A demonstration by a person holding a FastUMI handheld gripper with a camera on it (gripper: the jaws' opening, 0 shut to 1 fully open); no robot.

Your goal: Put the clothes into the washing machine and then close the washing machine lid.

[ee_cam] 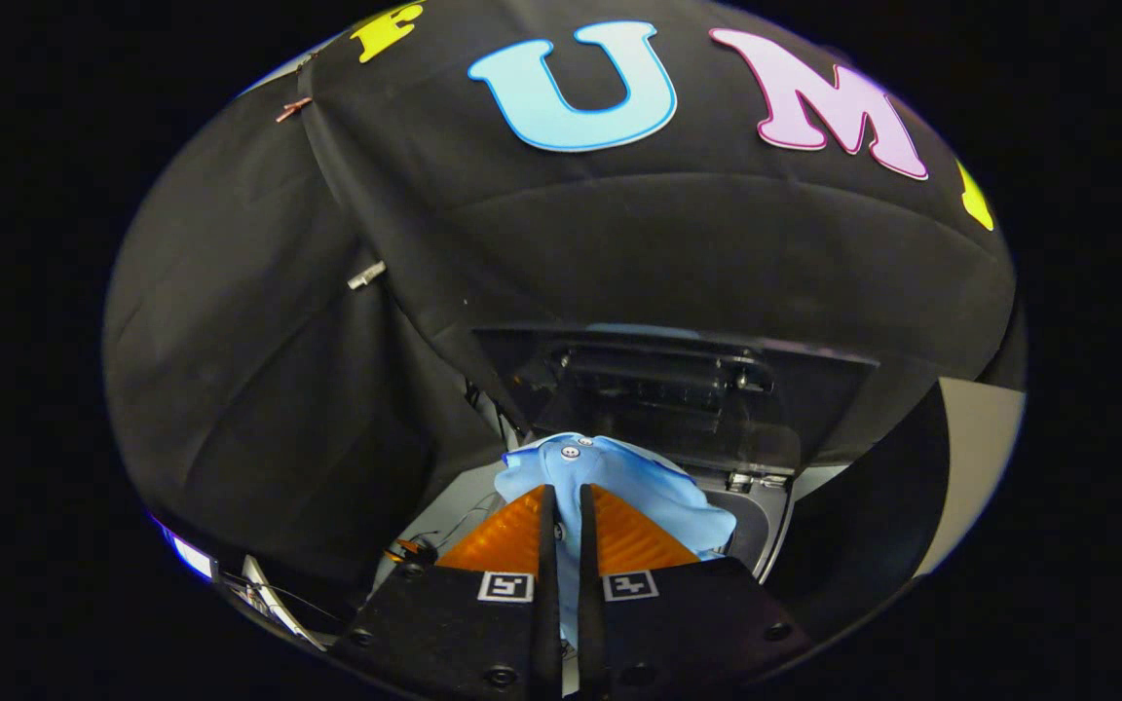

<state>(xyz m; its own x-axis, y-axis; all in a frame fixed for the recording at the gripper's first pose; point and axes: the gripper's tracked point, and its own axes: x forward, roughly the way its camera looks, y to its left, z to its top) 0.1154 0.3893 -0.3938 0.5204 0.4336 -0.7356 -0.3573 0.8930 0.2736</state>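
A: Where do we stand with the washing?

B: We have the tongs (567, 501) pressed nearly together, pinching a fold of the light blue garment (610, 477). The cloth runs down the narrow gap between the two fingers and bunches up just ahead of their tips, with a couple of small buttons showing on top.

A: And the washing machine?

B: The washing machine (761, 531) sits just beyond the fingers and below them. Its lid (678, 399) stands raised, propped back toward the booth's black cloth, dark and glossy with the hinge fittings showing along its upper part. The pale rim of the opening curves round to the right of the garment.

A: So is the garment in the drum yet?

B: We judge not. It hangs from our grip at the near edge of the opening, in front of the raised lid, and we cannot see down into the drum, so we cannot tell whether anything already lies inside.

A: What is left, then?

B: By our reckoning, most of it. The garment has yet to be carried over the opening and let go, and the lid has yet to be brought down. The pick-up looks to be the only part done.
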